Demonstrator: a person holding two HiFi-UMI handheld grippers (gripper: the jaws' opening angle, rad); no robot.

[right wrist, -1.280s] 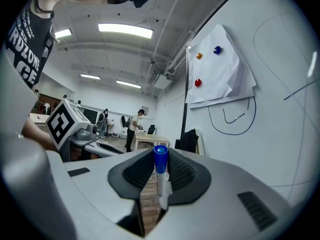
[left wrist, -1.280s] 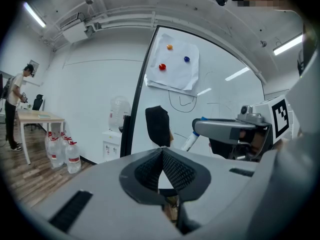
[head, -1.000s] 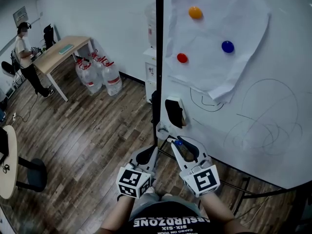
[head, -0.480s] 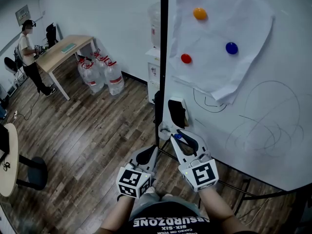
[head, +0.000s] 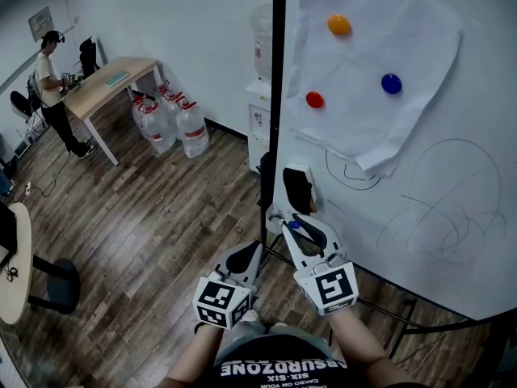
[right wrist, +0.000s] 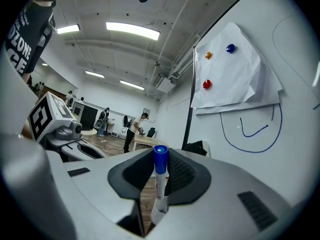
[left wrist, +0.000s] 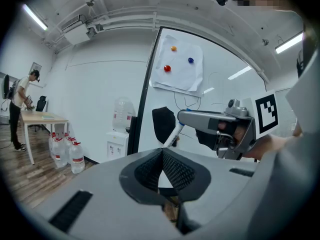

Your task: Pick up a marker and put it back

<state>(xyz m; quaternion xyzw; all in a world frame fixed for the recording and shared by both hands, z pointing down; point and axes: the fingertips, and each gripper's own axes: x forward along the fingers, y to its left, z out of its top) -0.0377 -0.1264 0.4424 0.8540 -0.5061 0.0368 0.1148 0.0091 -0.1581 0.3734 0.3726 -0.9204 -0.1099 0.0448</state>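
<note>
At the lower left corner of the whiteboard (head: pixel 420 184), the right gripper (head: pixel 297 229) is shown clamped on the blue-capped marker (right wrist: pixel 160 181), whose cap stands clear of the pads. Over the last second it has been carried slightly nearer the black eraser (head: pixel 296 188) on the board, the grip unchanged. The left gripper (left wrist: pixel 162 156) is held low, jaws together and empty. The pick-up is judged complete; the return is still to be made

Shirt (head: pixel 275 368) reads "ABSURDZONE" — probably "SIX-SIX" below.
</note>
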